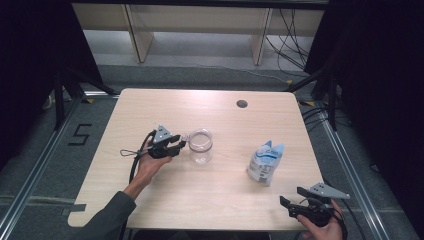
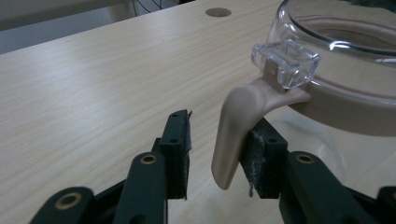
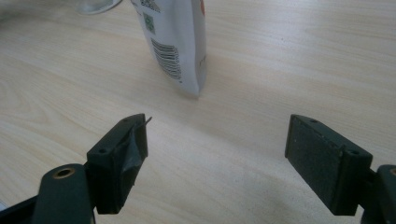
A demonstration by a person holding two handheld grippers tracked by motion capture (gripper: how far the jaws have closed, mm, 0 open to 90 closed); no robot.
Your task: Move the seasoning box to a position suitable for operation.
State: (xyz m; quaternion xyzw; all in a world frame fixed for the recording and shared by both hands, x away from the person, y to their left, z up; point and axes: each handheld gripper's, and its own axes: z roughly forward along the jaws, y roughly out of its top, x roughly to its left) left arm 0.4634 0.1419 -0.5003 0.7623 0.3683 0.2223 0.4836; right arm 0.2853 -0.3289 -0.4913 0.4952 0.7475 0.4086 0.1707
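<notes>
Pitcher (image 1: 201, 145): clear glass/plastic jug with a tan collar, standing upright near table (image 1: 165, 210) centre, open mouth up. Its tan handle (image 2: 236, 130) points to about 9 o'clock in the high view, straight at the left gripper (image 1: 181, 142).

Left gripper comes in level from 9 o'clock, jaws straddling the handle. In the left gripper view the handle hangs between the pads (image 2: 180, 149); the pad on that view's right looks to be touching it or very nearly, the one on its left stands clearly apart. So partly closed, not clamped yet. Level side approach makes sense: the handle is the only narrow part, the body is too wide for the jaws.

Clear flip tab (image 2: 286, 63) of the lid sits just above the handle root, clear of the pads.

Right gripper (image 1: 292, 202) sits at about 5 o'clock near the table's front edge, jaws wide apart, nothing in them, pointing toward the white-and-blue pouch (image 1: 266, 161). Pouch stands upright at about 3 o'clock from the pitcher, well apart from it. Likely the right hand is parked there, ready to take the pouch once the pitcher is held steady.
</notes>
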